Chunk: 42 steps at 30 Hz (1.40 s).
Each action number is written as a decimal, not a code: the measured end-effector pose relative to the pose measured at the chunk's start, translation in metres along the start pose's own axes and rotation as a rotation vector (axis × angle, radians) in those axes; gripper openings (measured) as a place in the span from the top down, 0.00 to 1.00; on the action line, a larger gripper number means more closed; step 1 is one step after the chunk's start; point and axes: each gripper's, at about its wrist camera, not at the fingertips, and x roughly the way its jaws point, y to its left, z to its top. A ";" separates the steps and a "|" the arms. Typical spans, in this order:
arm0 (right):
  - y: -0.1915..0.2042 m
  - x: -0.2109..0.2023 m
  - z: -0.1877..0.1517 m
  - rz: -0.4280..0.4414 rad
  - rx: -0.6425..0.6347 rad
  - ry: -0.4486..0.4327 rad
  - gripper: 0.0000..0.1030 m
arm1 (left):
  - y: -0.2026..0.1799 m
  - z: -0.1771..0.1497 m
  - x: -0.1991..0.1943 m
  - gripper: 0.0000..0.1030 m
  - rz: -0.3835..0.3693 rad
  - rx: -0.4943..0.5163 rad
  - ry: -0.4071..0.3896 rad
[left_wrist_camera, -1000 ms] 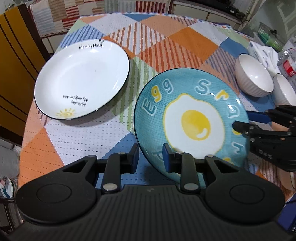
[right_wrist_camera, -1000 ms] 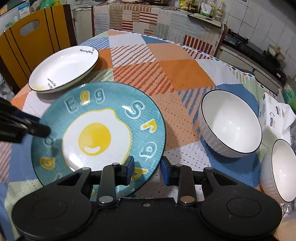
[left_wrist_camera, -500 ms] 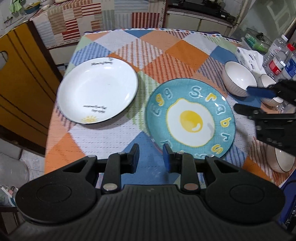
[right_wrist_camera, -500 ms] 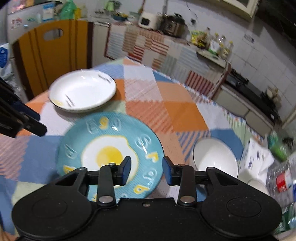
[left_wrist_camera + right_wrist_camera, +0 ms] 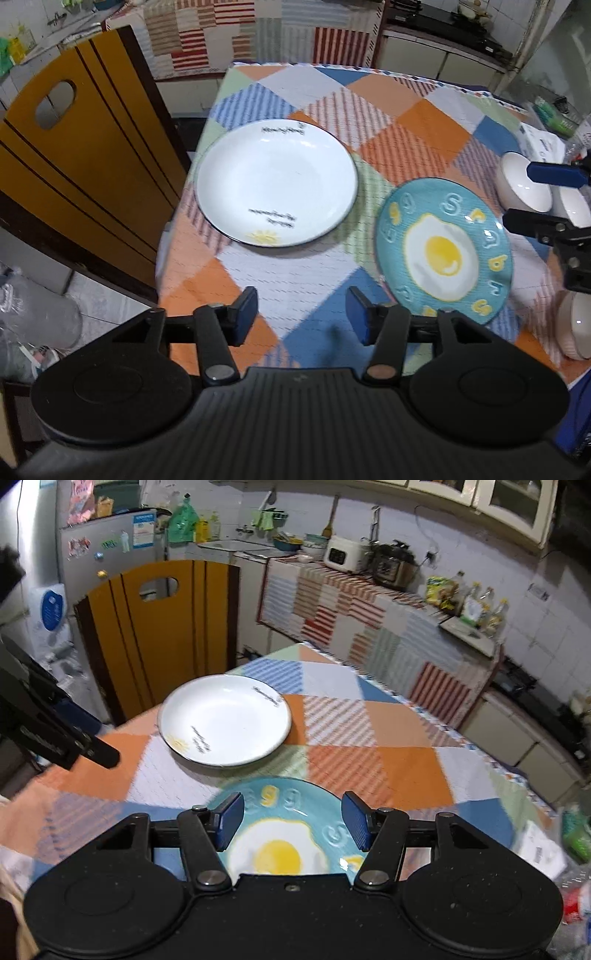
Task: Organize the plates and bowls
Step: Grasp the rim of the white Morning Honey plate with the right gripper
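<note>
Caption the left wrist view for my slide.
Open left gripper above patchwork tablecloth, white plate beside blue egg plate, nothing between its fingers.

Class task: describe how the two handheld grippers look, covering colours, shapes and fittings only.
Both the left gripper and the right gripper are matt black, with two round discs, a ribbed body, silver pivot pins and slim arms that end in blue pads. No cables or sleeves show.

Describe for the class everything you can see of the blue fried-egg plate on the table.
The blue plate is round and glossy, ceramic by its look, with a fried egg painted in its middle and raised pale and yellow letters around its rim. It lies flat and right way up on the patchwork tablecloth, beside the white plate and apart from it. Nothing holds it: neither gripper touches it.
</note>
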 end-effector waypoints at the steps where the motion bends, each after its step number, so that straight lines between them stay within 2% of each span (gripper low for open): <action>1: -0.001 0.003 0.005 0.027 0.007 0.004 0.36 | 0.004 0.003 0.001 0.41 0.012 0.002 -0.005; 3: -0.002 0.010 0.015 0.074 0.021 0.001 0.32 | 0.015 0.008 0.002 0.37 0.013 0.007 -0.033; 5: -0.002 0.019 0.024 0.107 0.029 -0.027 0.21 | 0.025 0.013 0.006 0.31 0.030 0.007 -0.072; 7: -0.003 0.030 0.031 0.103 0.043 -0.056 0.15 | 0.038 0.018 0.014 0.28 0.040 -0.016 -0.096; 9: -0.006 0.046 0.036 0.104 0.062 -0.097 0.15 | 0.051 0.024 0.025 0.28 0.028 -0.048 -0.101; 12: -0.011 0.076 0.043 0.099 0.090 -0.114 0.15 | 0.069 0.030 0.043 0.28 0.038 -0.100 -0.132; 15: -0.018 0.112 0.052 0.159 0.130 -0.048 0.15 | 0.079 0.036 0.061 0.28 0.079 -0.111 -0.125; 20: -0.038 0.173 0.050 0.320 0.363 0.071 0.15 | 0.090 0.039 0.086 0.28 0.100 -0.112 -0.140; 24: -0.037 0.201 0.042 0.309 0.395 0.088 0.15 | 0.092 0.039 0.106 0.28 0.083 -0.132 -0.159; 28: -0.047 0.221 0.029 0.308 0.509 0.120 0.20 | 0.090 0.038 0.123 0.31 0.058 -0.145 -0.127; 30: -0.053 0.224 0.022 0.321 0.565 0.099 0.21 | 0.090 0.038 0.128 0.31 0.065 -0.149 -0.134; 32: -0.054 0.227 0.016 0.333 0.602 0.098 0.29 | 0.091 0.039 0.133 0.32 0.055 -0.163 -0.121; 36: -0.050 0.231 0.013 0.330 0.596 0.096 0.37 | 0.095 0.043 0.146 0.43 0.043 -0.217 -0.074; 40: -0.043 0.234 0.011 0.345 0.581 0.097 0.44 | 0.097 0.044 0.154 0.64 0.038 -0.250 -0.057; 42: -0.038 0.237 0.012 0.330 0.559 0.106 0.49 | 0.095 0.045 0.158 0.71 0.044 -0.236 -0.052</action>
